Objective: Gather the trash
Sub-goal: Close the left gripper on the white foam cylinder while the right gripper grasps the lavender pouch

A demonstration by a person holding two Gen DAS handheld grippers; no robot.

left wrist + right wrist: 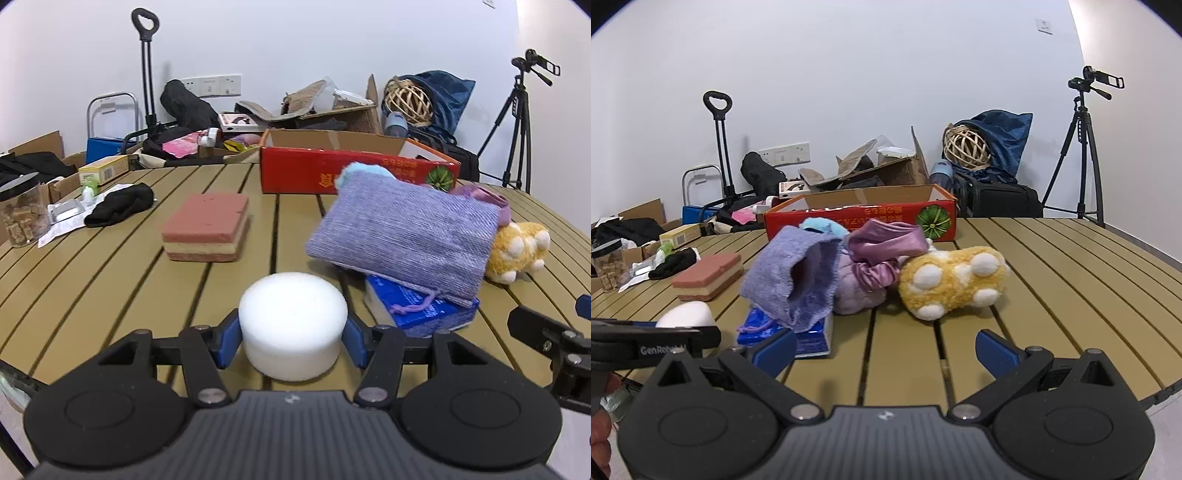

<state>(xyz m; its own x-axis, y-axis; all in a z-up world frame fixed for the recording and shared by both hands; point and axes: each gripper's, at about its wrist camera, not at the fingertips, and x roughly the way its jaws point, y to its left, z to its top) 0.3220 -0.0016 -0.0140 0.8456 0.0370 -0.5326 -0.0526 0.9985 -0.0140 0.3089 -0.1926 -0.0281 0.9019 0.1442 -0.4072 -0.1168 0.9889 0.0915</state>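
The left gripper [292,338] is clamped on a white foam puck [292,325] at the near edge of the slatted bench [110,280]. The right gripper [885,349] hangs open over bare slats. A red cardboard box [354,173] stands open at the back, contents hidden; a jar [20,210] holds brown chunks.
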